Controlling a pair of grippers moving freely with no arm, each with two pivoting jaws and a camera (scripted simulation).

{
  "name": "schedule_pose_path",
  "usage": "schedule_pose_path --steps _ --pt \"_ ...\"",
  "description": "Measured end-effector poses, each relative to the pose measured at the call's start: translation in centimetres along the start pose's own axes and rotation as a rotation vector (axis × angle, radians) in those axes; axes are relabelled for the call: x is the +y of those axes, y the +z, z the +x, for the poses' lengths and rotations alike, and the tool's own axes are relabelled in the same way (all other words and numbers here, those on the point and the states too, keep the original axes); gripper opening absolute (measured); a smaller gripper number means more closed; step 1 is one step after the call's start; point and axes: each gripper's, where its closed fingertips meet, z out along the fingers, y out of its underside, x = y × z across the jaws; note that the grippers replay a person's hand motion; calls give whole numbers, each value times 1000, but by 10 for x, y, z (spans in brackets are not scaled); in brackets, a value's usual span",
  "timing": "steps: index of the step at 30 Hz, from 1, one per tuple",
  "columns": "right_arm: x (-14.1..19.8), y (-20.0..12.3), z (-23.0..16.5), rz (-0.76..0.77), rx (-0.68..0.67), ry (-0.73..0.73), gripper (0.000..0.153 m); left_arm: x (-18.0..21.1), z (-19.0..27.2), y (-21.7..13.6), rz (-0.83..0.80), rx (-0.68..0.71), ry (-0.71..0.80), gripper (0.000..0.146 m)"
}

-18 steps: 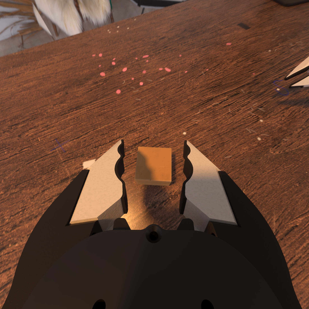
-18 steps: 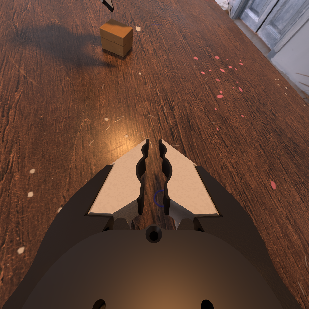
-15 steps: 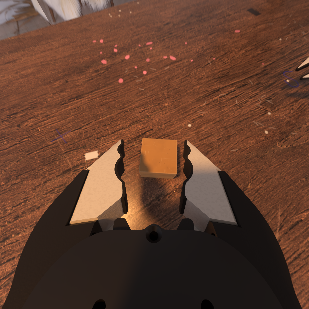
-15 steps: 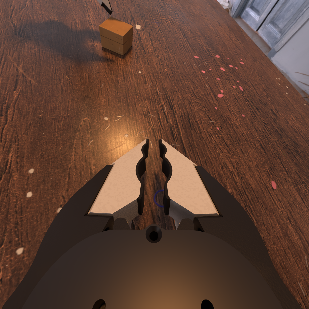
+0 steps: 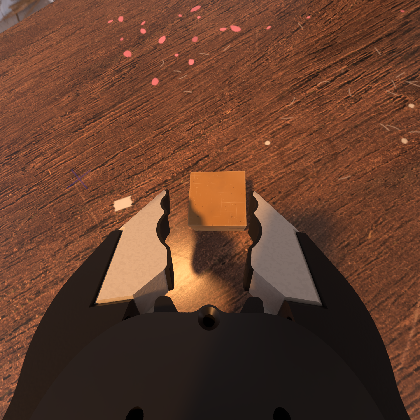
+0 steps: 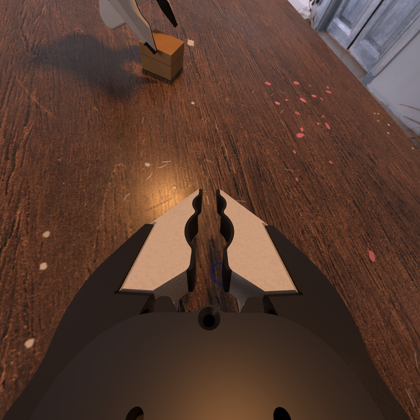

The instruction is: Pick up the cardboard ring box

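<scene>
The cardboard ring box (image 5: pixel 217 200) is a small tan cube standing on the dark wooden table (image 5: pixel 295 136). My left gripper (image 5: pixel 210 193) is open and hovers over it, one fingertip on each side of the box with a gap to each. The box's top face fills most of the space between the tips. In the right wrist view the box (image 6: pixel 167 58) stands far off at the top, with the left gripper's fingers (image 6: pixel 138 22) coming down around it. My right gripper (image 6: pixel 208 192) is low over the table, nearly closed and empty.
A small pale paper scrap (image 5: pixel 122 203) lies left of the box. Pink paint specks (image 5: pixel 159 41) dot the table beyond it. A blue cross mark (image 5: pixel 78 178) is at the left. The table's right edge and grey-blue doors (image 6: pixel 368 27) show in the right wrist view.
My left gripper has come down and forward over the box, so the box now sits between its fingertips. The right gripper has not moved.
</scene>
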Motion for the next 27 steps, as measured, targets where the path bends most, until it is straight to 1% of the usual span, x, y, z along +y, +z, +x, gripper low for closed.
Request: schedule_pose_path --steps 4,7,10,11,13,14,18,21,25,27 --pt "-1 0 -1 3 0 -3 12 3 6 4 -19 38 -7 71" --pt "0 0 -1 2 -1 -3 12 10 8 8 -62 28 20 71" --pt "0 1 -1 -2 -1 -5 12 13 8 11 -86 24 15 71" --pt "0 1 -1 -1 -1 -6 12 13 8 11 -90 21 12 69" --pt "0 2 -2 -1 -3 -7 12 12 8 11 -92 13 5 58" --pt "0 2 -2 0 -4 -6 12 10 10 11 -84 23 1 57" --pt "-1 3 -3 13 -19 9 12 -4 18 7 -24 49 15 57" --pt "-3 2 -3 29 -29 37 12 -23 25 2 64 47 40 57" --pt "-11 -1 0 84 -30 84 14 -52 44 -7 214 50 130 57" --pt "-17 -4 2 121 -28 113 20 -64 60 -12 276 84 172 57"
